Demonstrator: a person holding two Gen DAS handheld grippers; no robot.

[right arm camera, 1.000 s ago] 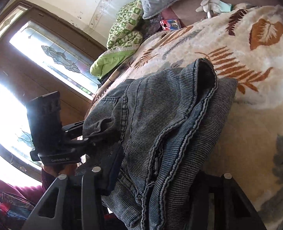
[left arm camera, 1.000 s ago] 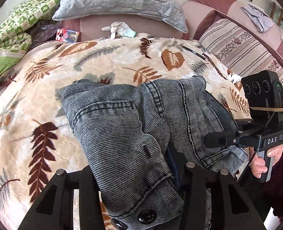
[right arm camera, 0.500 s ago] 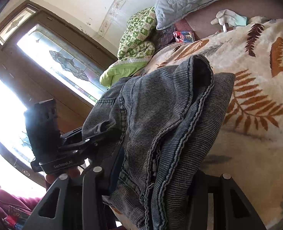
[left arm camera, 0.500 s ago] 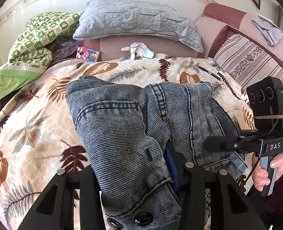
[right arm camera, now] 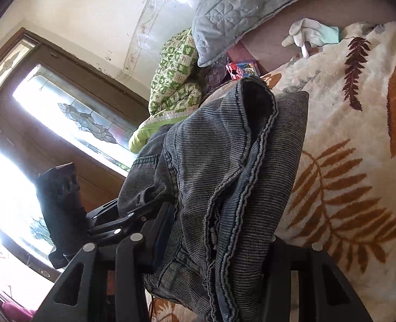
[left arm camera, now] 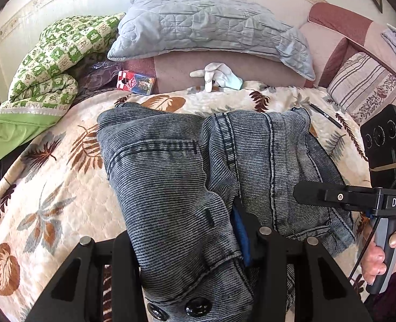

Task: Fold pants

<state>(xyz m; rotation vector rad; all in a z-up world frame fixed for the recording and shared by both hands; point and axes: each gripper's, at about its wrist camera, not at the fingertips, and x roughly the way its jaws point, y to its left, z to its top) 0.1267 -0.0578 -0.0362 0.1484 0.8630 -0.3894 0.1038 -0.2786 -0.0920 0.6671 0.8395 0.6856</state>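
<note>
A folded bundle of grey-blue denim pants (left arm camera: 198, 171) hangs over the leaf-patterned blanket (left arm camera: 44, 187). My left gripper (left arm camera: 187, 244) is shut on the waistband end, where two dark buttons show between the fingers. In the right wrist view the same pants (right arm camera: 224, 166) fill the middle, stacked in layers with seams facing me, and my right gripper (right arm camera: 211, 244) is shut on their thick edge. The right gripper's body (left arm camera: 380, 198) shows at the right of the left wrist view, held by a hand. The left gripper's body (right arm camera: 63, 209) shows at lower left of the right wrist view.
At the head of the bed lie a grey quilted pillow (left arm camera: 211, 26), a green patterned quilt (left arm camera: 53, 61), a white glove (left arm camera: 216, 76) and a small red-blue box (left arm camera: 134, 81). A striped cushion (left arm camera: 367, 86) and a black pen (left arm camera: 325, 111) sit right. A bright window (right arm camera: 50, 123) is left.
Both grippers have drawn back and risen a little with the pants held. The bundle has lifted with them, and more of the blanket, pillow and wall now shows beyond it.
</note>
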